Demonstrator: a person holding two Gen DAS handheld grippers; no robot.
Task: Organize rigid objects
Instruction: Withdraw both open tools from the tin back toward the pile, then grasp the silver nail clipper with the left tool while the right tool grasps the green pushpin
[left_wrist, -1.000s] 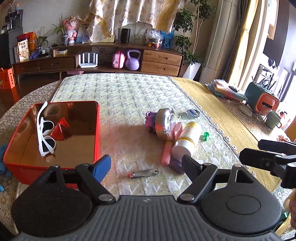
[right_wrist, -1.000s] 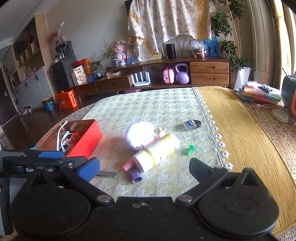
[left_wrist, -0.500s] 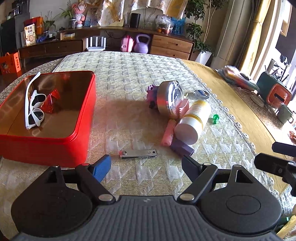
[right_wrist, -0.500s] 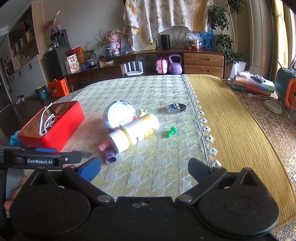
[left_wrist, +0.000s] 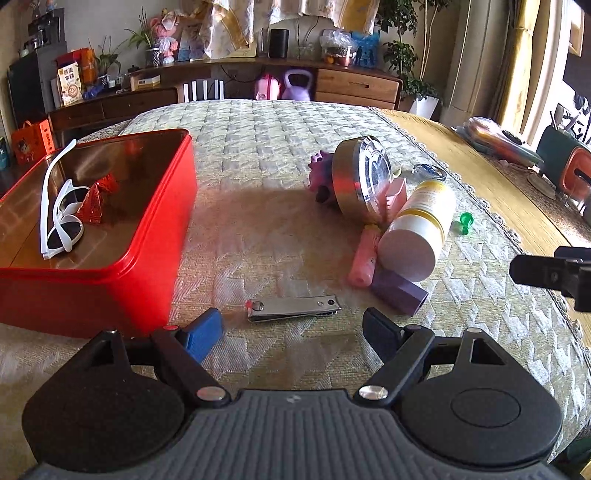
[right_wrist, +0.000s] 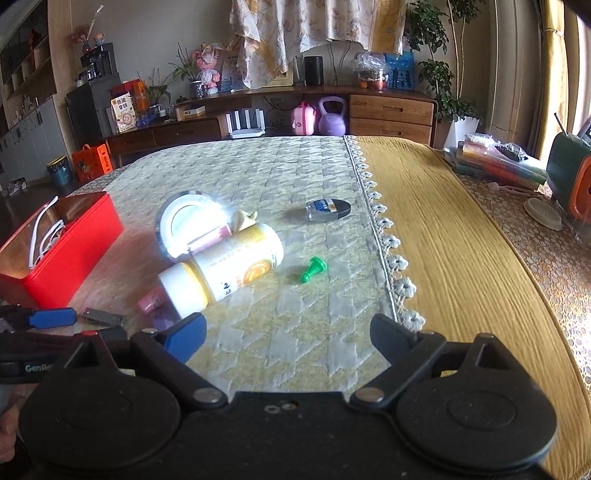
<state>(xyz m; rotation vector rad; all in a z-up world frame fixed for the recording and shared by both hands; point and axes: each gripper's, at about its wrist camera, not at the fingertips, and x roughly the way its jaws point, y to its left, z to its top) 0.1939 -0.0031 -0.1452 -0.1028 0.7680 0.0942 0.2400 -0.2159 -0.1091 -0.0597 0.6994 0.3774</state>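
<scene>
Left tongs (left_wrist: 291, 328) apart, empty; nail clipper (left_wrist: 293, 307) flat on tabletop (left_wrist: 258, 229) just ahead between the tips, red tin (left_wrist: 147, 258) to their left. Right tongs (right_wrist: 288, 334) closing, nothing between them; yellow-white bottle (right_wrist: 229, 269) ahead-left.

Red tin (left_wrist: 147, 236), white sunglasses (left_wrist: 59, 218), green pin (right_wrist: 313, 268) (small), yellow-and-white bottle (right_wrist: 229, 269)

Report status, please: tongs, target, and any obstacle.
Left tongs open, empty, over nail clipper. Right tongs closing, nothing between. Red box close on the left; nothing blocking.
</scene>
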